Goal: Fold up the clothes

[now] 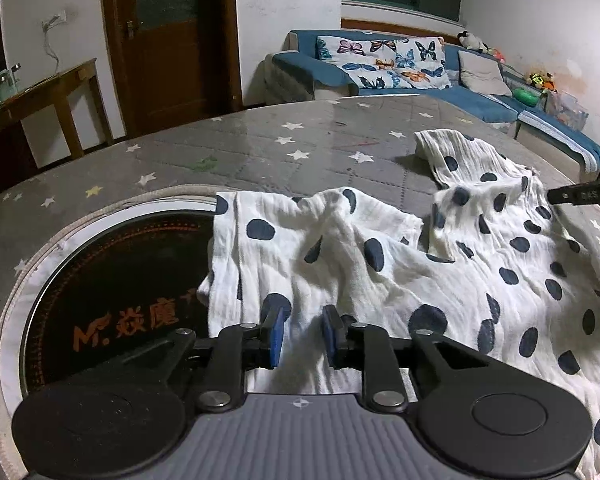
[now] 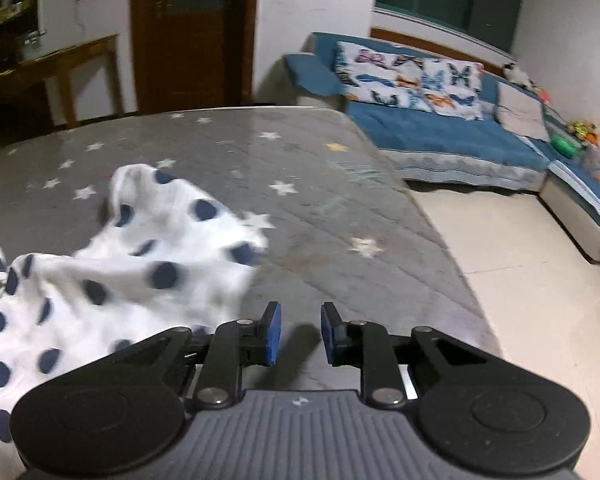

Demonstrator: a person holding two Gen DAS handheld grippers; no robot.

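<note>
Left wrist view shows the polka-dot garment (image 1: 380,264) lying rumpled and spread, not folded, on the star-printed surface (image 1: 220,148), its near-left part draped over the rim of a round black cooktop (image 1: 112,300). The left gripper (image 1: 302,334) hovers released directly over the garment's near hem, jaws apart with cloth below them. The garment's long axis runs from there toward the far right. The right gripper (image 2: 300,334), also released, sits over bare surface just right of the garment, so the left is nearer.
</note>
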